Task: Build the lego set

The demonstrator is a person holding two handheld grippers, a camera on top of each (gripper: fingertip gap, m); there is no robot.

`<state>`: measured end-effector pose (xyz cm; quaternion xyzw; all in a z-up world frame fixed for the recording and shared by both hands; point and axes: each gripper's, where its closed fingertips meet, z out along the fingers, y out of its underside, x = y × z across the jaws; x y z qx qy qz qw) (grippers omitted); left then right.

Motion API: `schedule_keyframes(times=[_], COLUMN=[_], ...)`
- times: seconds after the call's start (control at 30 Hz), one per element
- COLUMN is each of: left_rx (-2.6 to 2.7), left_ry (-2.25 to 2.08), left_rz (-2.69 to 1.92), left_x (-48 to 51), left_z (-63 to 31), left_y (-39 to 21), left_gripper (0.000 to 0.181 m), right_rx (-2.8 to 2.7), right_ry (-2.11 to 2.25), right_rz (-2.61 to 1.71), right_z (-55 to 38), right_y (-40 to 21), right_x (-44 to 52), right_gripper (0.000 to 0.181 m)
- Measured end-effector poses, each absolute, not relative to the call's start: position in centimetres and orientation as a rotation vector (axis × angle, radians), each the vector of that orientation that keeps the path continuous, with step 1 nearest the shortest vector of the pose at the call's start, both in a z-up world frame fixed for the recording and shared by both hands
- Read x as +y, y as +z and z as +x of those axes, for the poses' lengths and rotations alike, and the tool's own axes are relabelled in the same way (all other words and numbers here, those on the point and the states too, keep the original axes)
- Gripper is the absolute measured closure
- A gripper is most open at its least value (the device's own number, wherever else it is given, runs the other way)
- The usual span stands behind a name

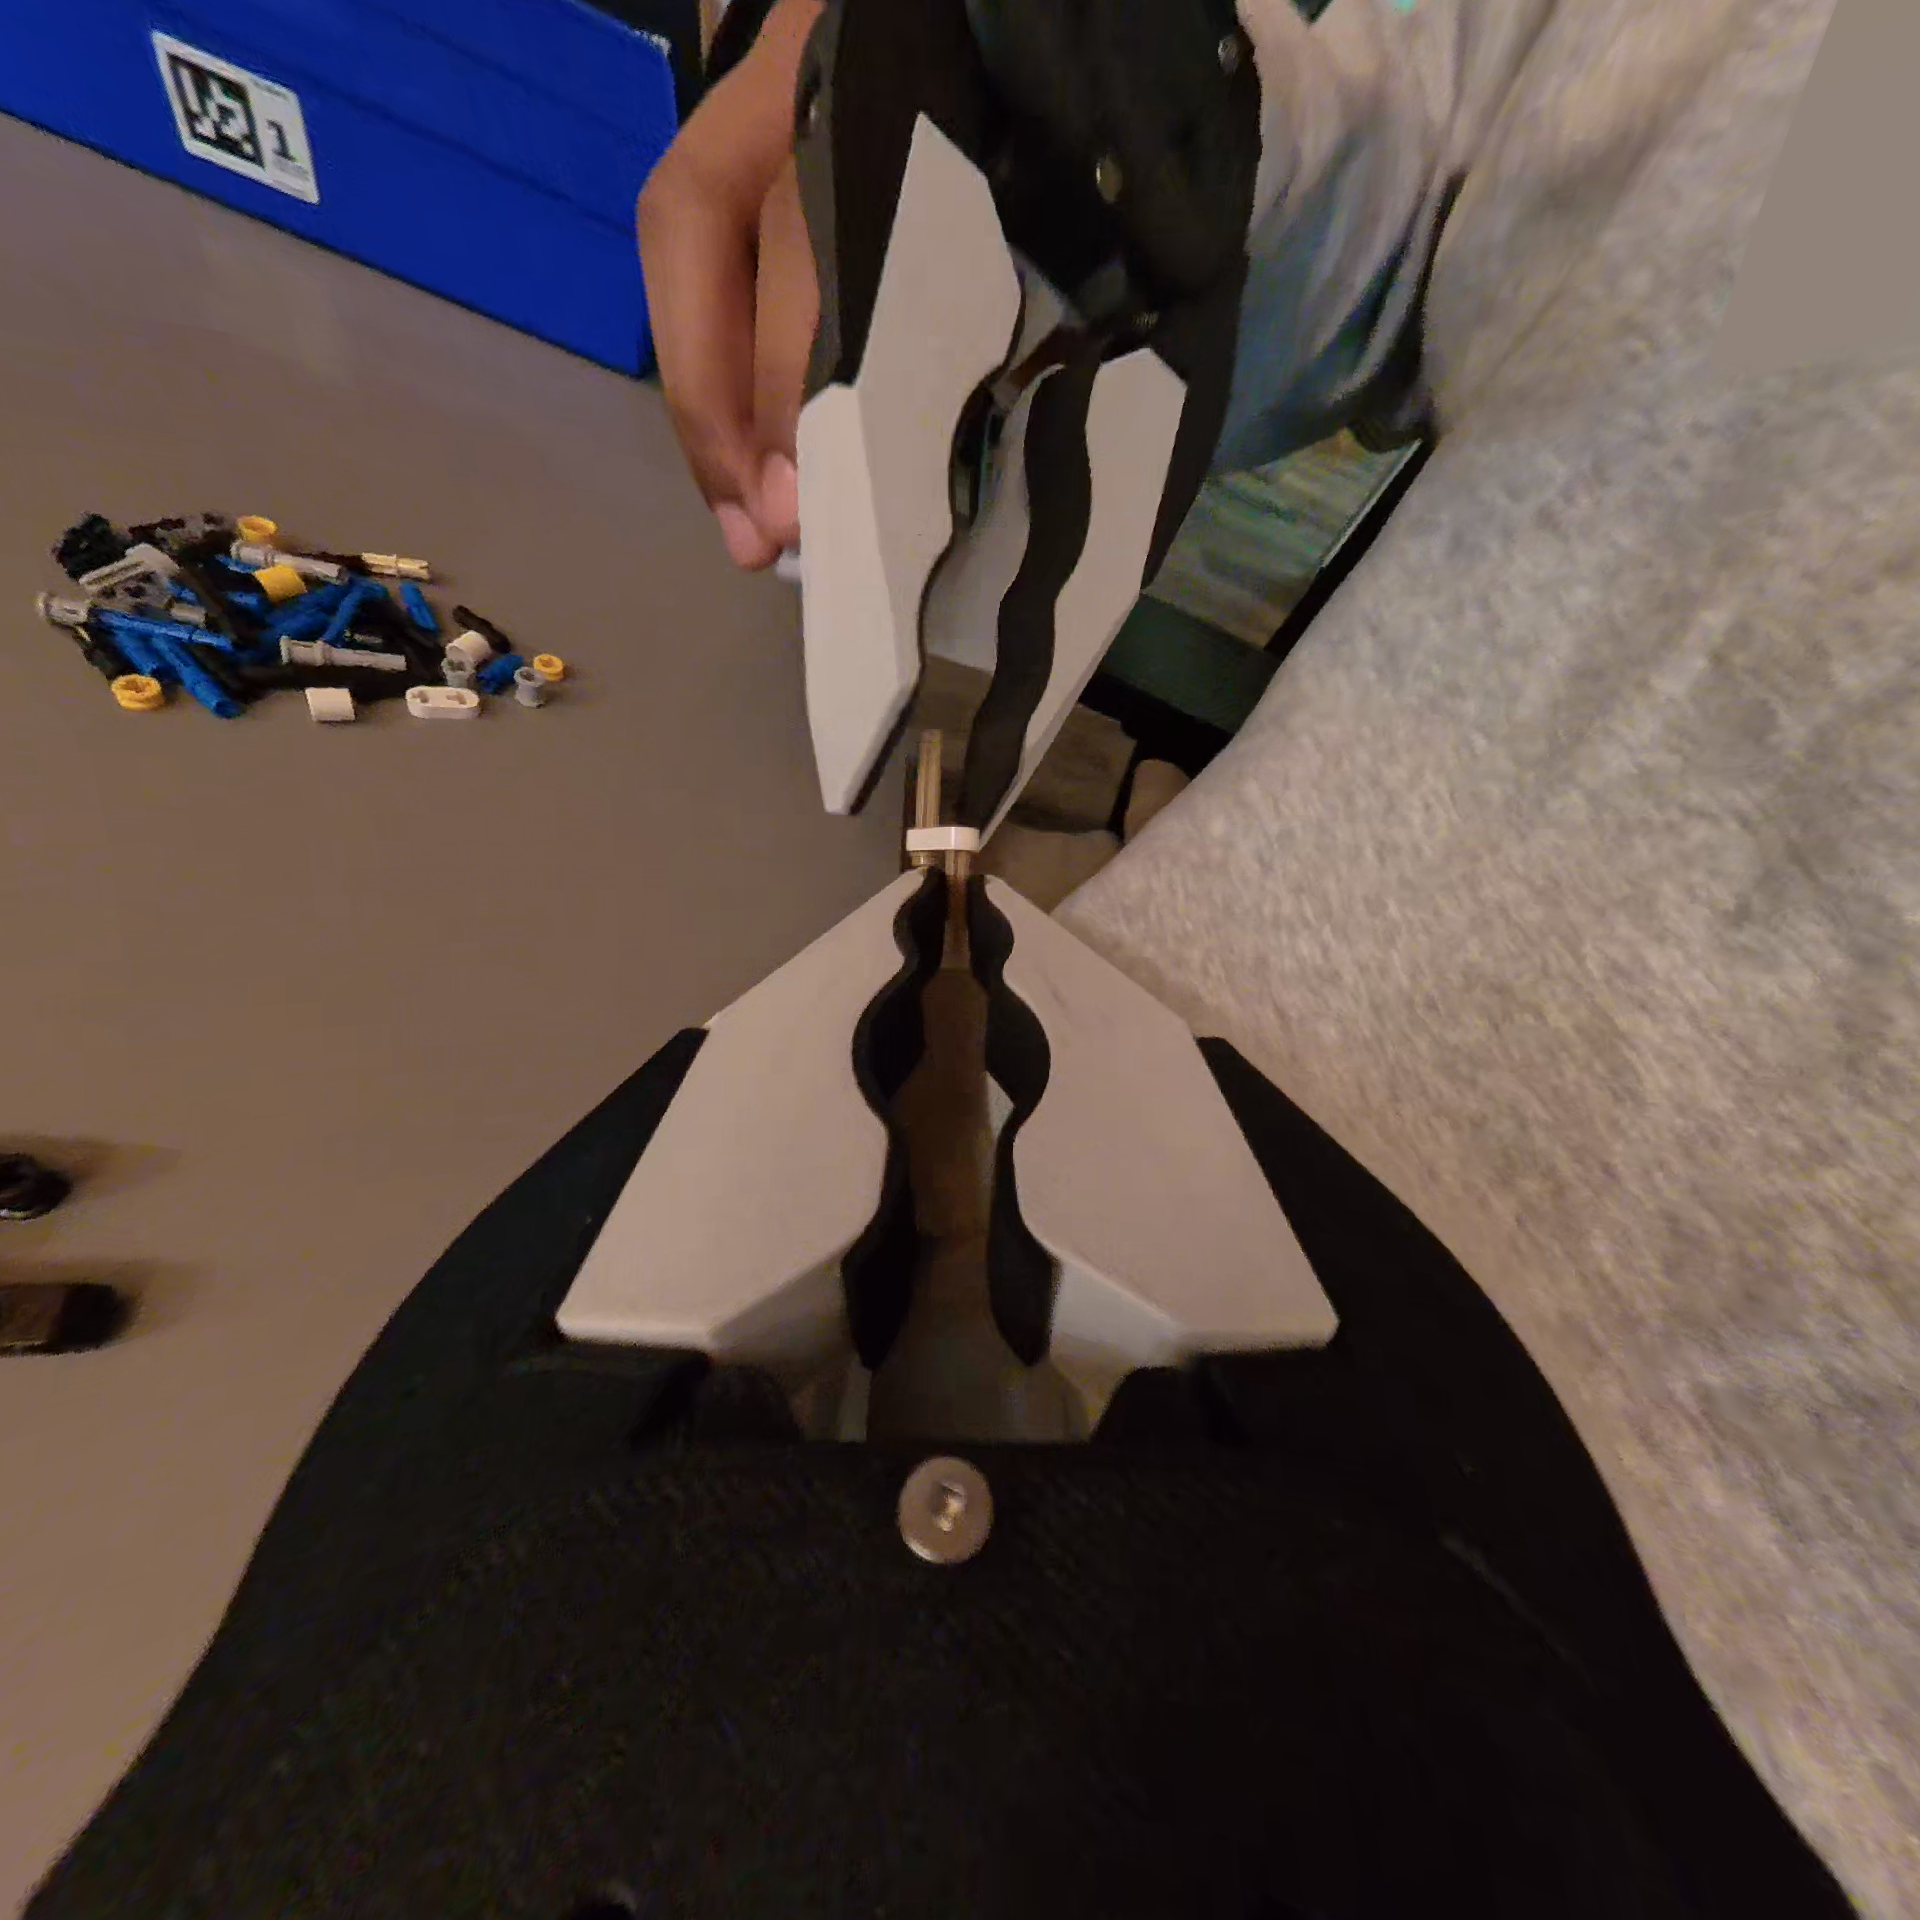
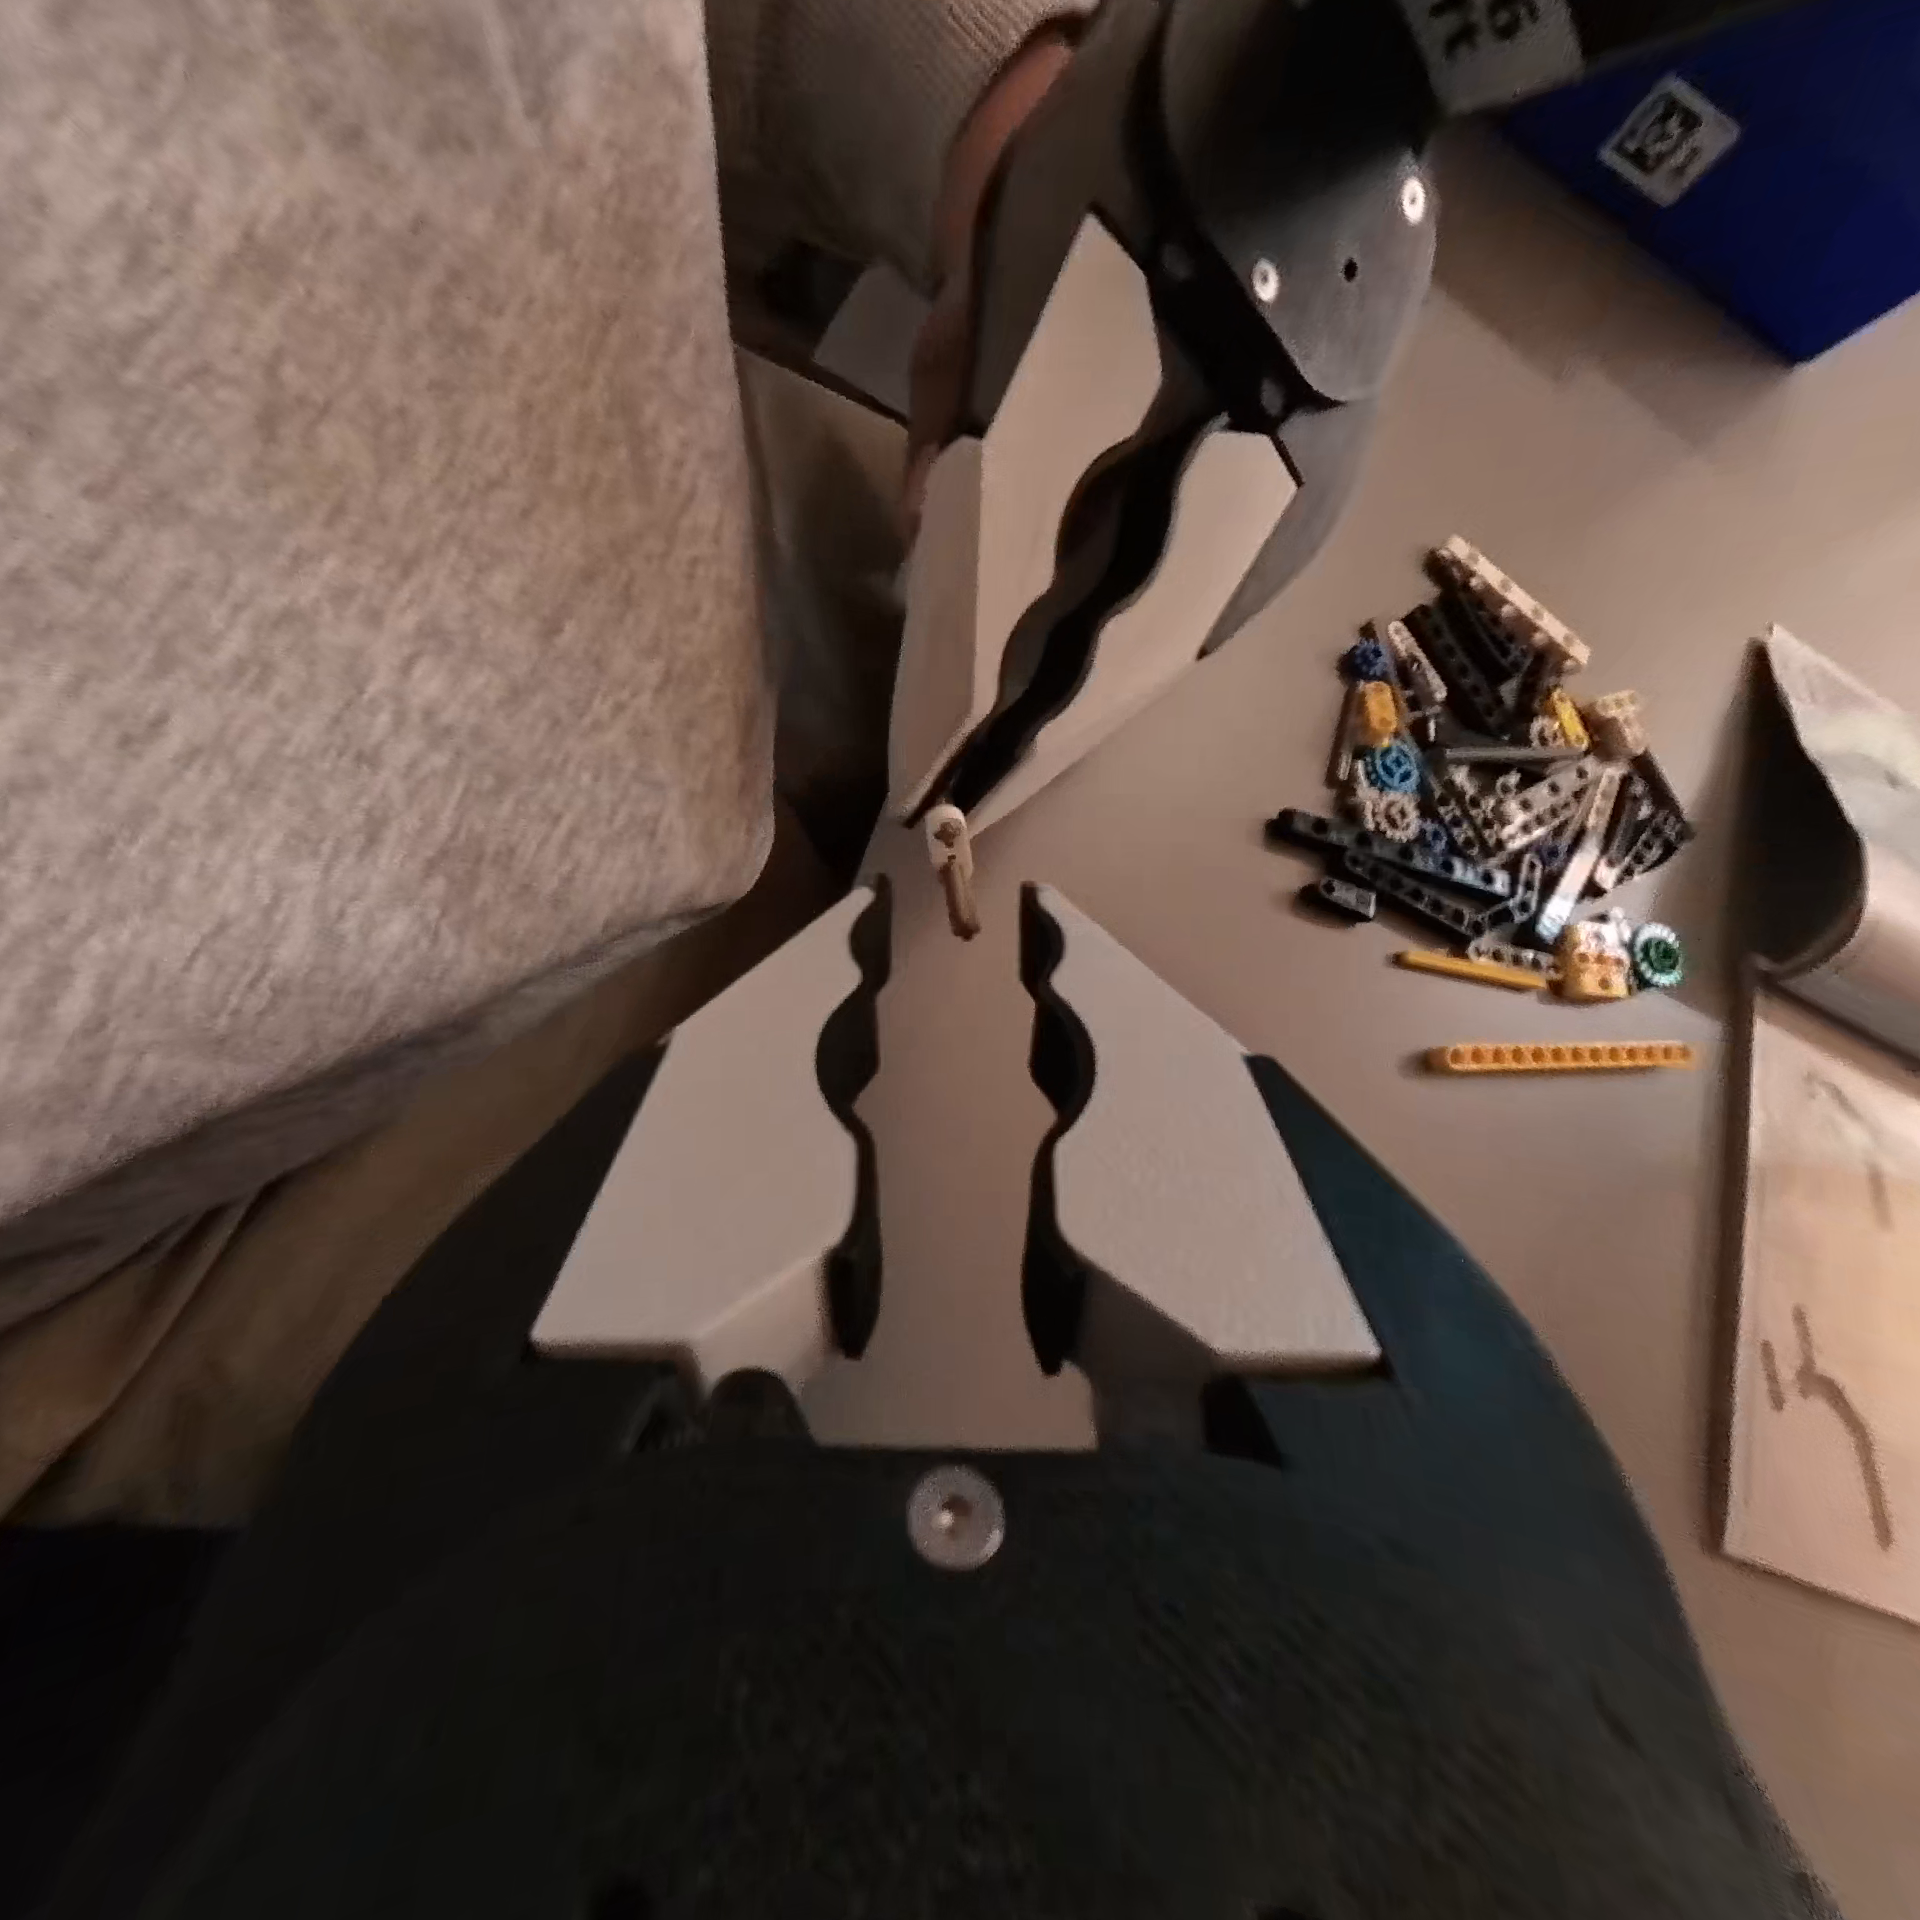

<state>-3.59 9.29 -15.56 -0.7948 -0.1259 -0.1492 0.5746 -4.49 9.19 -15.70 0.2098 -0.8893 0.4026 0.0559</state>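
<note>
My left gripper [image 1: 943,883] is shut on a small white connector [image 1: 940,836] with tan pins through it, held above the table's near edge. One tan pin [image 1: 928,769] sticks out towards my right gripper [image 1: 920,805], which comes in from above with its tips on either side of that pin. In the right wrist view my right gripper [image 2: 956,894] is open, and the tan pin [image 2: 961,906] reaches into the gap between its tips without touching them. The left gripper [image 2: 935,810] holds the white connector [image 2: 948,831] there.
A pile of blue, black and yellow pins [image 1: 281,623] lies on the grey table [image 1: 416,935], with a blue box [image 1: 416,156] behind. A pile of beams and gears [image 2: 1496,769], a yellow beam [image 2: 1558,1058] and a paper bag [image 2: 1829,1143] lie to the right. A person's grey clothing [image 2: 312,520] is close. The grippers are tip to tip, or close to it.
</note>
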Motion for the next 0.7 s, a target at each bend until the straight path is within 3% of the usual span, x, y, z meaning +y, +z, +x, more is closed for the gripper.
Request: schedule_keyframes(times=[0.07, 0.3, 0.6, 0.7], left_rx=[-0.297, -0.320, -0.334, -0.453], left_ry=[-0.370, -0.450, -0.525, -0.469], left_rz=[-1.843, -1.799, -1.804, -1.778], left_x=[9.2, 9.0, 9.3, 9.0], left_z=[-3.6, -3.6, -2.9, -4.5], left_y=[-15.4, -15.1, -15.4, -15.5], left_gripper=[0.179, 0.179, 0.179, 0.161], right_rx=[-2.634, -2.543, -2.724, -2.877], right_ry=[1.243, 1.341, 1.329, 1.273], right_rz=[0.698, 0.669, 0.678, 0.459], right_z=[-4.3, -4.4, -3.4, -4.7], right_y=[-15.4, -14.7, -15.3, -15.6], right_x=[8.8, 8.1, 8.3, 8.9], right_gripper=[0.175, 0.167, 0.175, 0.175])
